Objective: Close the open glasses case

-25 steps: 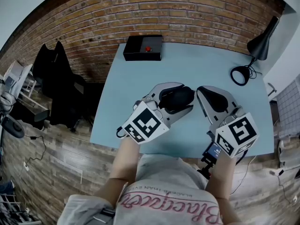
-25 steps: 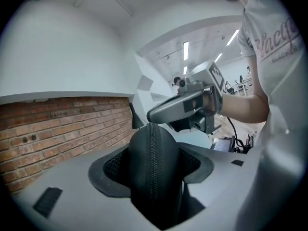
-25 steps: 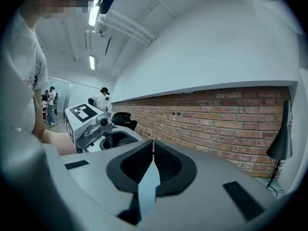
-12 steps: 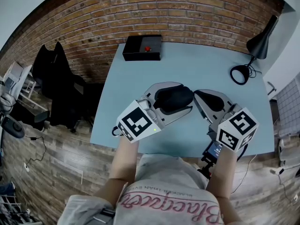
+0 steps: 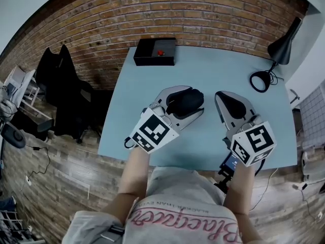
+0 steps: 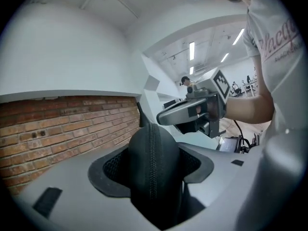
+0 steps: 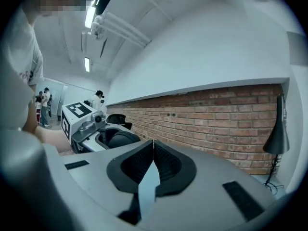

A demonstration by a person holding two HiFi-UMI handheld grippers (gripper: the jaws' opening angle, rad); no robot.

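- I'm clamping the glasses case (image 6: 154, 191) in my left gripper (image 6: 153, 163). The pads are pressing on both shell halves, and the zipper (image 6: 152, 148) seam is running straight up the middle between them.
- The case is sitting over the middle of the light blue table (image 5: 152, 80) — I can't tell whether its underside is touching the top.
- My right gripper (image 7: 153, 144) is pinched closed on nothing, tips meeting, and it's hovering just beside the case on its right.
- My read is that the halves are looking squeezed together, but I can't tell from here whether the zipper is actually run all the way round.
- To do this well, I'm thinking I should hold an even squeeze so the seam isn't skewing. Then I'd bring the right tips to the seam's end and work along it — no sideways yanking.
- The risk I'm seeing is the smooth shell squirming out if I'm pushing across the grip.
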